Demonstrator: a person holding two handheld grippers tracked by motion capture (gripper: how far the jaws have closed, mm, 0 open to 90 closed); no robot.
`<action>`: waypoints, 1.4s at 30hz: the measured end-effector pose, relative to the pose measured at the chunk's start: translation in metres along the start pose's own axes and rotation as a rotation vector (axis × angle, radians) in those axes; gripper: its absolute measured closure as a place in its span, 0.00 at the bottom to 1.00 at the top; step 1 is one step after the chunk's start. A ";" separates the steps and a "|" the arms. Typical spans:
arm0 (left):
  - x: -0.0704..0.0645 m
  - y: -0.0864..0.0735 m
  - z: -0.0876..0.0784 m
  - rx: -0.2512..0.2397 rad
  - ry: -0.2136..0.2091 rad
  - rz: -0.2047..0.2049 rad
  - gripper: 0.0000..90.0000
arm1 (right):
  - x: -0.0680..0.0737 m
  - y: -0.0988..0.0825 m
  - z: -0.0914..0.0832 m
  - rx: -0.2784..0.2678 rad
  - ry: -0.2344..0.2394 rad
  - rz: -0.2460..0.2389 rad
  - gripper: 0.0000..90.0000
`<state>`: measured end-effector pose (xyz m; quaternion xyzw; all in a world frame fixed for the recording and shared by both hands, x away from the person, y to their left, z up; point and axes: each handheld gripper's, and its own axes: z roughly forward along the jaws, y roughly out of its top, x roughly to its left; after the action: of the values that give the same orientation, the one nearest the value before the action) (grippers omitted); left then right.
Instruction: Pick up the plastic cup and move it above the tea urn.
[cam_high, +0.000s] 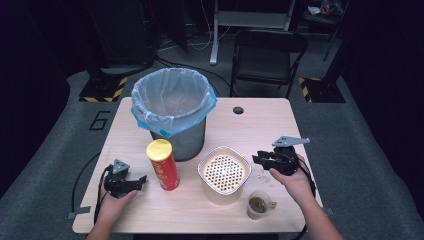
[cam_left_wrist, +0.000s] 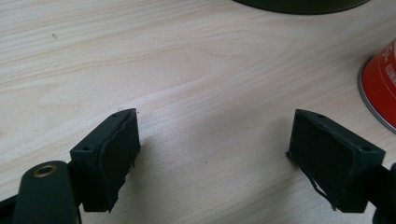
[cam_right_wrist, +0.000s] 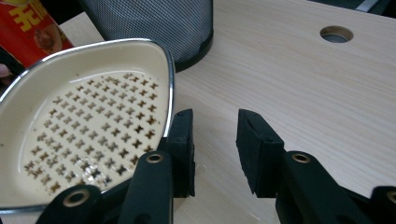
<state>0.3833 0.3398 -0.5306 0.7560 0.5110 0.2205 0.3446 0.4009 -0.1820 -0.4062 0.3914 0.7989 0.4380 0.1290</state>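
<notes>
**Inspector:** Six items, largest first. Table (cam_high: 260, 125), pale wood. Mesh bin (cam_high: 192, 142) with a blue liner, at the far left of centre. Cream strainer dish (cam_high: 223, 172), perforated floor, near the front. Red crisp can (cam_high: 163, 165), yellow lid, upright between bin and front edge. Small clear cup (cam_high: 260, 204), just beside the dish at the front right. Scattered crumbs (cam_high: 262, 175) on the wood between the dish and the right hand.

**Clerk:** And the grippers?

**Inspector:** Right gripper (cam_right_wrist: 215, 140) hangs just beside the dish's right rim, above the crumbs. Its jaws stand a narrow gap apart and I see nothing between the pads. Left gripper (cam_left_wrist: 212, 154) lies low on the table near the can, jaws spread wide and empty.

**Clerk:** Step in hand?

**Inspector:** My judgement: clearing the table into the bin, with the right hand working the dish corner. The dish, cup and can all stand on the table, so no item is yet lifted.

**Clerk:** Next move?

**Inspector:** Widen the right jaws, straddle the dish rim, and close squarely. The rim is thin and curved, so a slanted bite may slip.

**Clerk:** Anything unclear?

**Inspector:** The cup's brownish contents are too small to identify. The can's label is cut off in both gripper views, and whether anything already lies in the bin I cannot tell
</notes>
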 end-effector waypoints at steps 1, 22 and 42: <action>0.000 0.000 0.000 0.000 0.000 0.001 0.18 | 0.004 0.004 0.002 -0.002 0.008 0.007 0.73; 0.000 0.000 0.000 0.001 0.000 0.001 0.18 | 0.027 -0.001 0.026 0.041 0.024 0.003 0.89; 0.000 0.000 0.000 0.001 0.000 0.001 0.18 | 0.046 -0.012 -0.020 -0.021 0.036 -0.041 0.51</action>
<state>0.3833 0.3400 -0.5306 0.7564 0.5107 0.2206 0.3440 0.3531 -0.1635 -0.3982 0.3658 0.8043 0.4505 0.1277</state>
